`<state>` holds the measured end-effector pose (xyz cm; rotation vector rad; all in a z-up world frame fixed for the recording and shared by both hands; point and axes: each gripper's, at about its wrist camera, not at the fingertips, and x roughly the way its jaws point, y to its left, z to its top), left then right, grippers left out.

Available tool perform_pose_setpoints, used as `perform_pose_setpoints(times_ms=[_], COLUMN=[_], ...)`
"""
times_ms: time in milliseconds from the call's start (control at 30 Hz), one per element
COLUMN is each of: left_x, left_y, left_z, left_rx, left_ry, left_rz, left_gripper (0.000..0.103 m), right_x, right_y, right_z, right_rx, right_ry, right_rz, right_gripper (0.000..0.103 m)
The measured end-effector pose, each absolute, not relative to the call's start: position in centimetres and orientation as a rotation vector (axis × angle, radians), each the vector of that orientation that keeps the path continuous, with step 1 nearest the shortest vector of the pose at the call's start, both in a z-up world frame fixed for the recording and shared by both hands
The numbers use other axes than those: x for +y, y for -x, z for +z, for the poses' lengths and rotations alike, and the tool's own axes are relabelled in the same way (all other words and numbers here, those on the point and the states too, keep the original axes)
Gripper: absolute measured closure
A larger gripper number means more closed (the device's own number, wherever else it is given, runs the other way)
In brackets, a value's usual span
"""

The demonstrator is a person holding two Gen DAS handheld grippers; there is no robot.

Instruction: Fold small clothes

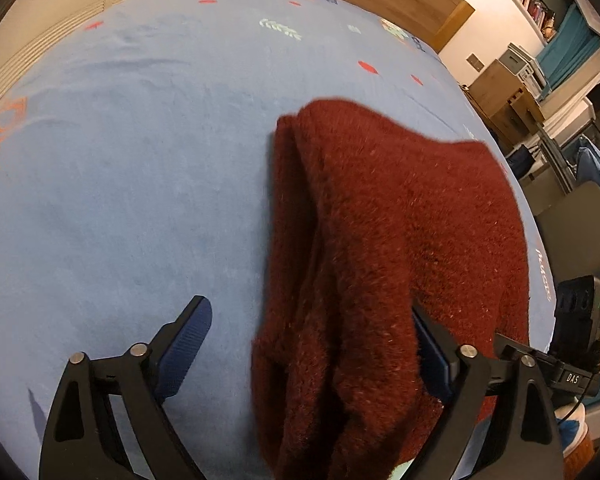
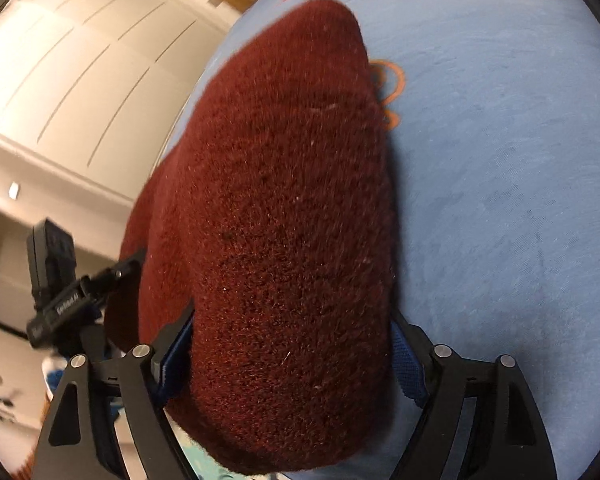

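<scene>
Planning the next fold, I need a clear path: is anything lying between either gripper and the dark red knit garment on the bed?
Nothing visible. The dark red knit garment already lies between the fingers of the left gripper and the right gripper, on the blue bed sheet. No other item shows on the sheet around it.

The sweater [image 1: 380, 240] lies on the bed [image 1: 120, 180], near its right edge; shelves [image 1: 532, 4] stand beyond that edge.

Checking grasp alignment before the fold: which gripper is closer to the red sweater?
Right, by a little. The right gripper straddles the sweater, cloth filling its gap. The left gripper has it against one finger only; the other finger sits apart over the bedsheet.
</scene>
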<state>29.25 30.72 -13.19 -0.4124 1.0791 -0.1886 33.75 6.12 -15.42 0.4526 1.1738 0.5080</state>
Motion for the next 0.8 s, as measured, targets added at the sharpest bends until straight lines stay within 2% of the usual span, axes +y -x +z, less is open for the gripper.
perform_pose_setpoints(times_ms=[133,500,533,600,633,767,800], left_x=[31.4,33.7,33.9,33.8,33.8,34.7,35.0], left_y=[-28.5,-30.1,-30.0,-30.1,-30.1,-30.0,-30.0], left_z=[-14.0,-14.9,-14.7,-14.6,-14.7,-13.8,-13.2], left_rx=[1.077,1.090,1.090,1.091,1.097,1.054,1.037], left_ry=[0.468,0.574,0.591,0.639,0.670,0.710,0.721], left_rz=[-0.236,-0.385,-0.412,-0.478,-0.508,-0.514,-0.511], left_gripper=[0.011,0.010,0.013,0.026,0.037,0.053,0.054], right_x=[6.4,5.6,5.5,5.3,5.1,4.4,4.4], right_y=[-33.3,-34.7,-34.8,-34.7,-34.6,-34.1,-34.0], right_z=[-15.2,-15.9,-16.0,-15.8,-15.6,-14.0,-13.4], right_rx=[1.177,1.179,1.176,1.169,1.163,1.125,1.109], right_ry=[-0.409,-0.489,-0.493,-0.501,-0.507,-0.494,-0.481], right_rz=[0.537,0.592,0.592,0.592,0.593,0.598,0.603], right_gripper=[0.027,0.028,0.028,0.030,0.033,0.040,0.041])
